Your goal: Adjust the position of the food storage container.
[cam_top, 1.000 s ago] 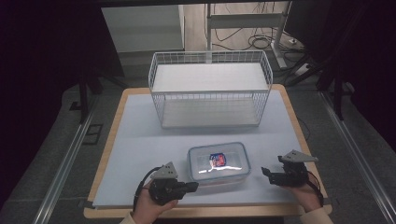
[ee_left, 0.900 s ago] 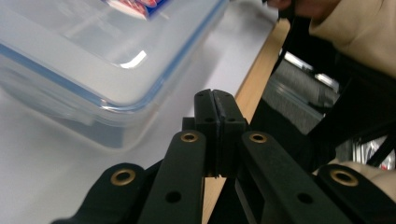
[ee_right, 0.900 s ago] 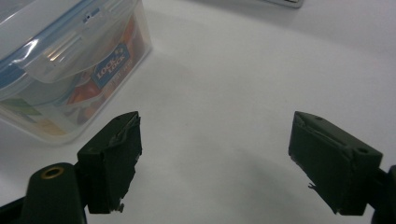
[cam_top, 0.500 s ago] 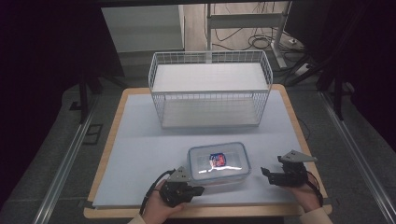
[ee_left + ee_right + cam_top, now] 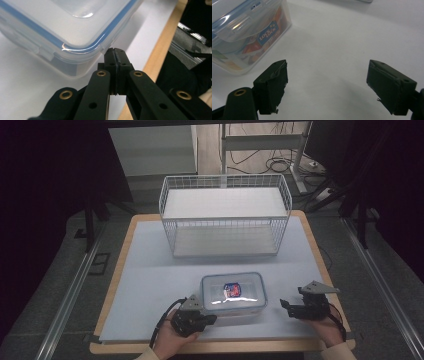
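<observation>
A clear plastic container point(image 5: 232, 292) with a blue-sealed lid and a red-blue label lies on the white mat near the front. My left gripper point(image 5: 209, 319) is at the container's near left corner. In the left gripper view its jaws are pressed together, and the gripper point(image 5: 115, 51) tips sit right under the lid corner point(image 5: 82, 47) with nothing seen between them. My right gripper point(image 5: 285, 305) rests to the right of the container, apart from it. It stands open point(image 5: 327, 85) over bare mat, with the container point(image 5: 247, 32) at the upper left of the right gripper view.
A white wire basket point(image 5: 225, 215) with a white shelf stands at the back of the mat. The wooden table edge point(image 5: 220, 347) runs just behind my hands. Dark floor, rails and cables surround the table.
My left hand has slid a little toward the near edge and turned in to the container's corner. The right gripper and the container have stayed put.
</observation>
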Motion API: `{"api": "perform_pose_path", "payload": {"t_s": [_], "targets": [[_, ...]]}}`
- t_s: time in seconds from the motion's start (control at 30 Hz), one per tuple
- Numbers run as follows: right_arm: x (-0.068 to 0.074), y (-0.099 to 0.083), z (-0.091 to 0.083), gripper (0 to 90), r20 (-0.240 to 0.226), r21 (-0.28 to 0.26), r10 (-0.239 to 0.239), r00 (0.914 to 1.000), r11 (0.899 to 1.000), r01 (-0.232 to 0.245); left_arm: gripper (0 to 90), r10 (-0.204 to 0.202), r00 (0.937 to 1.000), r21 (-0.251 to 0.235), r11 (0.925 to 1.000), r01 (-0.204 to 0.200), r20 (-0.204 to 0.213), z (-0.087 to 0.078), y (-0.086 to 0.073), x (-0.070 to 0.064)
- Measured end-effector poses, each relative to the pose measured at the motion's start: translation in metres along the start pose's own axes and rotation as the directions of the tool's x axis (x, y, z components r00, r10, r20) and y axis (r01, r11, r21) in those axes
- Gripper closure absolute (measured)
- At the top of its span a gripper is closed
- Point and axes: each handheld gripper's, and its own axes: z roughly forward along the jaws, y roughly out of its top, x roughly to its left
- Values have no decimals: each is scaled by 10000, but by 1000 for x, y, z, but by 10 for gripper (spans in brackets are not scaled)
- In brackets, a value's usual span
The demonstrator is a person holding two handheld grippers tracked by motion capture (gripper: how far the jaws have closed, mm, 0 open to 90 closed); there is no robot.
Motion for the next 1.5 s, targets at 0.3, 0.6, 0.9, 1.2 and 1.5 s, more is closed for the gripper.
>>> {"api": "perform_pose_path", "payload": {"t_s": [0.3, 0.6, 0.9, 1.2, 1.5], "targets": [[0, 0, 0, 176, 13, -10, -2, 10000, 10000, 2, 896, -412, 9991, -177, 9990, 411, -54, 0, 1, 11], [-2, 0, 0, 176, -41, -98, 73, 10000, 9999, -73, 888, -448, 9989, -29, 9990, 449, 127, -10, -8, 11], [1, 1, -3, 176, -147, -455, 303, 9994, 9985, -309, 887, -1466, 9857, -983, 9855, 1383, -829, -46, -15, 50], [7, 6, -1, 176, -554, -577, 357, 9978, 9976, -389, 615, -2117, 9628, -1587, 9697, 1856, -1680, -50, -13, 64], [6, 7, -4, 174, -983, -775, 788, 9920, 9932, -866, 282, -3103, 9383, -1996, 9395, 2783, -1527, -52, -7, 70]]}}
